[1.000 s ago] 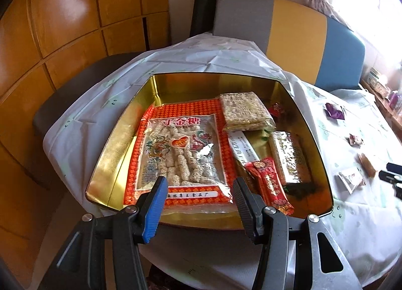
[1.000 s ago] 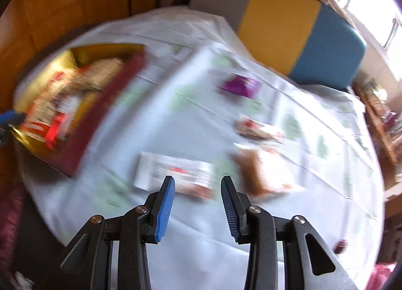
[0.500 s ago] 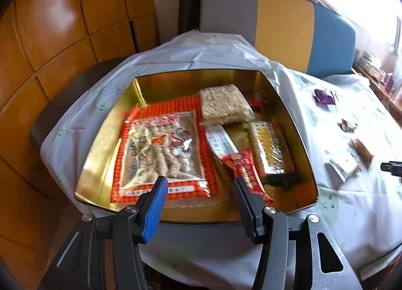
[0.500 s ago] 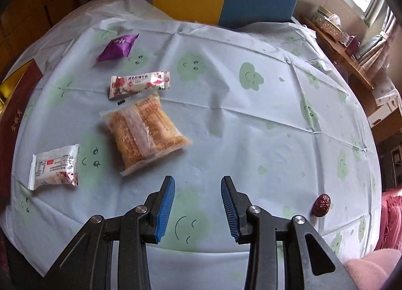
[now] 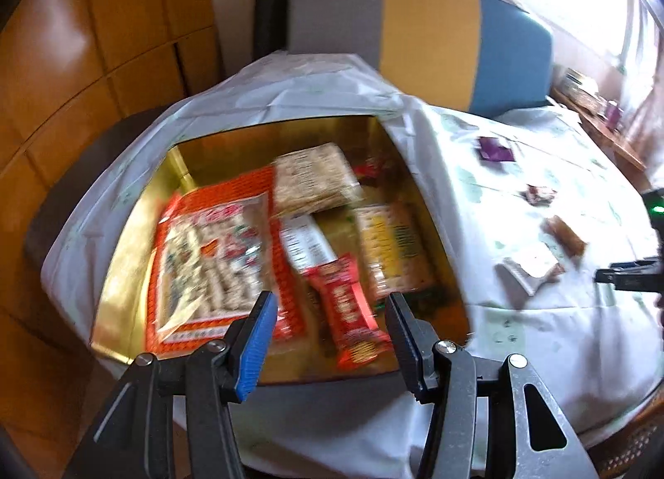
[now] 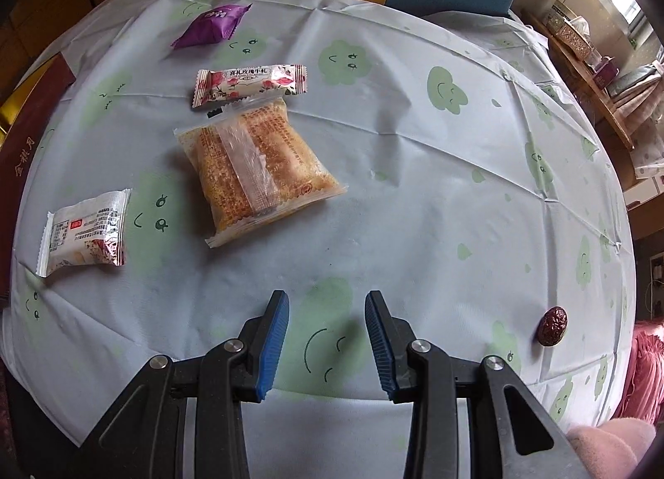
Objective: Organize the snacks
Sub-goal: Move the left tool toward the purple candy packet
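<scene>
Under my right claw (image 6: 326,340) lies only bare tabletop (image 6: 415,196), its jaws parted with nothing between them, because I have yet to choose a snack. Just beyond it sits the orange cracker pack (image 6: 253,165), flat and nearest, so I judge it the easiest next pick. Left of that rests the white wrapped cake (image 6: 85,232); farther off come the pink nougat bar (image 6: 249,84) and the purple candy (image 6: 213,24), and a lone red date (image 6: 552,325) sits well apart at the right. My left claw (image 5: 330,338) hangs released and empty over the near rim of the gold tin (image 5: 128,255), where the snacks already sorted lie flat side by side, the big orange bag (image 5: 216,255) taking the left half.
</scene>
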Motion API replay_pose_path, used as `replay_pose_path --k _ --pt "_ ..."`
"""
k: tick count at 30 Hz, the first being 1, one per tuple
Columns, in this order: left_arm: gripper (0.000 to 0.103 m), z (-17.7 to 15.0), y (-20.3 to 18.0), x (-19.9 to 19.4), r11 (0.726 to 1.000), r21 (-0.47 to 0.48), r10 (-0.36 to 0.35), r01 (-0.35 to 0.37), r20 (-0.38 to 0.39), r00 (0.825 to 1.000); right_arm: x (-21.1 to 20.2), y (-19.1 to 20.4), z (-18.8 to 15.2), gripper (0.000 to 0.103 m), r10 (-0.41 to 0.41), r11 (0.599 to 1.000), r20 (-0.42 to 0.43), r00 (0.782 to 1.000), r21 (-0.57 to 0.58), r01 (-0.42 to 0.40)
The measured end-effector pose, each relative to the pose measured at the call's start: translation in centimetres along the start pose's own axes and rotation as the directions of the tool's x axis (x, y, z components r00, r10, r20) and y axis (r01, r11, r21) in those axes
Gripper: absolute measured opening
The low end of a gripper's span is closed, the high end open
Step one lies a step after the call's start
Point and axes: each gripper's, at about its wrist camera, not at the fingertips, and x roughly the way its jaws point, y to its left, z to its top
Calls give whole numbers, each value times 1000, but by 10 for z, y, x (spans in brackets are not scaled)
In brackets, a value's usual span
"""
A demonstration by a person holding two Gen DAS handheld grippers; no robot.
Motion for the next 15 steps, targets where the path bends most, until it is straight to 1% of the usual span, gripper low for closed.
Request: replay_pose_path --k 7,12,15 --pt "55 19 -38 -3 993 87 -79 77 13 997 4 -3 5 39 3 1000 -4 1000 4 -3" --pt "56 35 -67 6 983 160 -86 85 -4 996 -1 -3 7 39 33 999 10 999 21 -33" --pt "56 49 -86 15 968 228 -98 103 -30 995 -3 -4 8 39 25 999 12 1000 29 -25"
